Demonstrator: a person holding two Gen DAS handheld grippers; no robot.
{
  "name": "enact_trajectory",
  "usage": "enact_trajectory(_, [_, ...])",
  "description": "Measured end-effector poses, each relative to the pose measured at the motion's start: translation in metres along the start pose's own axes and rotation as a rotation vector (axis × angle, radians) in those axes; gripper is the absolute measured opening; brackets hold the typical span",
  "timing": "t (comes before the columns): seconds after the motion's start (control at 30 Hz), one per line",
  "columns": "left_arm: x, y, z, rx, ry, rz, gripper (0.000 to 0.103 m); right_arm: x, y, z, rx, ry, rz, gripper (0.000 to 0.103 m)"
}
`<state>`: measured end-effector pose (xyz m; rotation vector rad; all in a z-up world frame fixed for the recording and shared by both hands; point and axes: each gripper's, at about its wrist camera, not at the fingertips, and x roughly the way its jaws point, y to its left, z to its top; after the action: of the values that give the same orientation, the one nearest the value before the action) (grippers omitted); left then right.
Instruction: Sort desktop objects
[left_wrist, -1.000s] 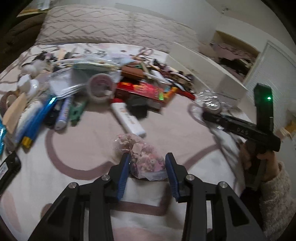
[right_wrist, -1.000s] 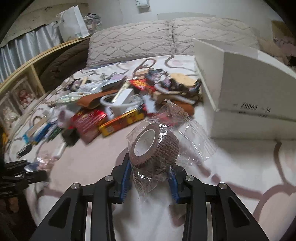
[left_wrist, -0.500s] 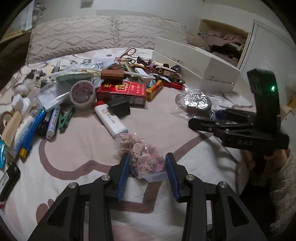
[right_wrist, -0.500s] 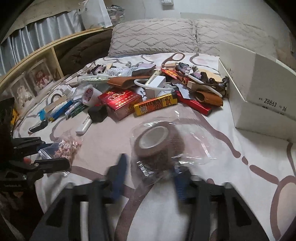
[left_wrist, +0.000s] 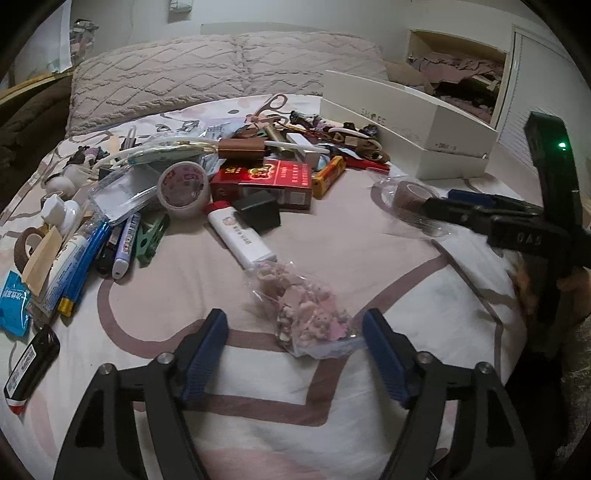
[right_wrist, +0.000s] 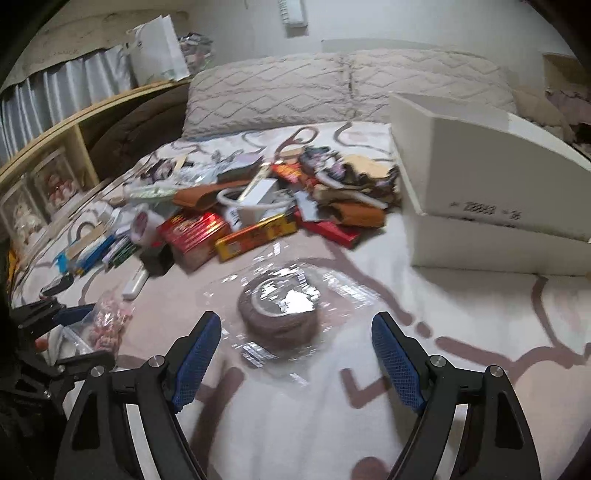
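A clear bag of pink trinkets (left_wrist: 310, 317) lies on the patterned bedspread (left_wrist: 258, 384) between the left gripper (left_wrist: 295, 350) pads, untouched. Clutter backs it. The right gripper (right_wrist: 295, 354) gapes around a wrapped brown tape roll (right_wrist: 279, 310). Both jaws have just opened, dropping their loads.

The white box (right_wrist: 491, 206) is cut off at the right edge, its printed label blurred beyond reading; the pile (right_wrist: 280, 206) beside it is smeared by motion.

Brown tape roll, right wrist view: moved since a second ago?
Yes. The brown tape roll was clamped upright; the right gripper has just been opening and it lies flat on the bedspread.
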<state>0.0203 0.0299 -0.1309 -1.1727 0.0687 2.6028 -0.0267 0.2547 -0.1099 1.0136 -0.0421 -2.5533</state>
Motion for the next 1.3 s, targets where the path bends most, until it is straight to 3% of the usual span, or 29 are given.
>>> enact_trajectory(0.17, [-0.001,0.003,0.0,-0.008,-0.004,0.038,0.083,-0.004,-0.01,0.0,0.056,0.007,0.082,0.084])
enact_trajectory(0.63, [-0.002,0.004,-0.001,-0.008,0.006,0.034,0.086,-0.004,0.003,-0.006,0.032,0.07,0.115,0.084])
enact_trajectory(0.87, [0.0,-0.003,-0.002,0.033,0.019,0.047,0.094,-0.005,0.037,-0.011,-0.069,0.115,0.248,0.084])
enact_trajectory(1.03, [0.001,-0.004,-0.003,0.047,0.021,0.062,0.095,-0.01,0.046,-0.011,-0.062,0.114,0.329,0.084])
enact_trajectory(1.3, [0.001,0.005,-0.002,0.015,0.021,0.139,0.099,-0.014,0.033,0.002,-0.04,0.068,0.196,0.084])
